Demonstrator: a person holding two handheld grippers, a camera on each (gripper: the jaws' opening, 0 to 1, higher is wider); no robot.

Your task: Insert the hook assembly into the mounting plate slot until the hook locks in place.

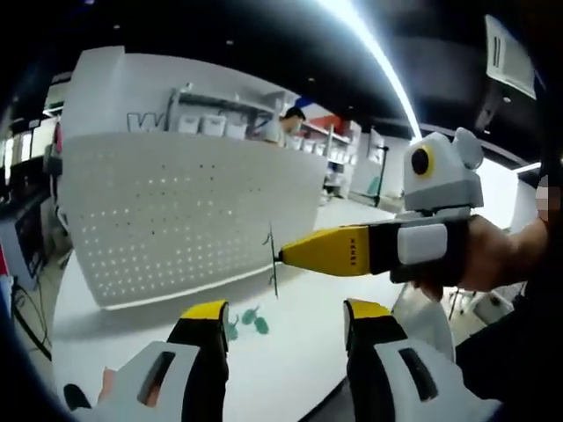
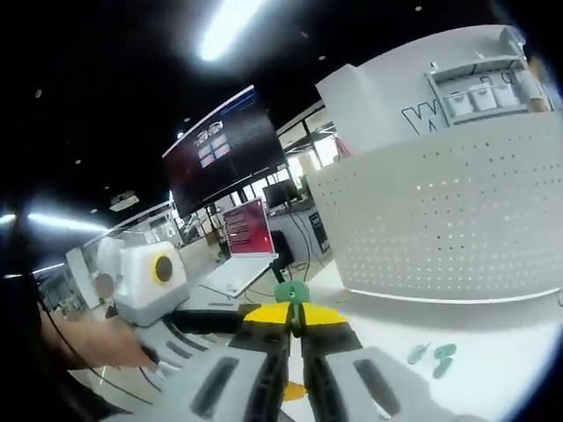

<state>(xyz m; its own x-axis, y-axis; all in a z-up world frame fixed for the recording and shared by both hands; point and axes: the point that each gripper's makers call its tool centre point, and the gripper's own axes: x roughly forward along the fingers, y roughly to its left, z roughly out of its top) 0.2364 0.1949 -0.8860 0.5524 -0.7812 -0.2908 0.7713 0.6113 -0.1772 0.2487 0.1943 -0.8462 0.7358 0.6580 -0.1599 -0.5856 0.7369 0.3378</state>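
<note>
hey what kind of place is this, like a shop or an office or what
Most likely an open-plan lab or demo workspace, not a home. A white perforated pegboard stands on a white table, shelves with storage bins line the back wall, and a large wall screen hangs above desks with monitors.

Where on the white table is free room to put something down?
Bare white tabletop lies in front of the white perforated pegboard panel, around the two small green hooks. It is crowded near the right tool, which holds a green hook.
</note>
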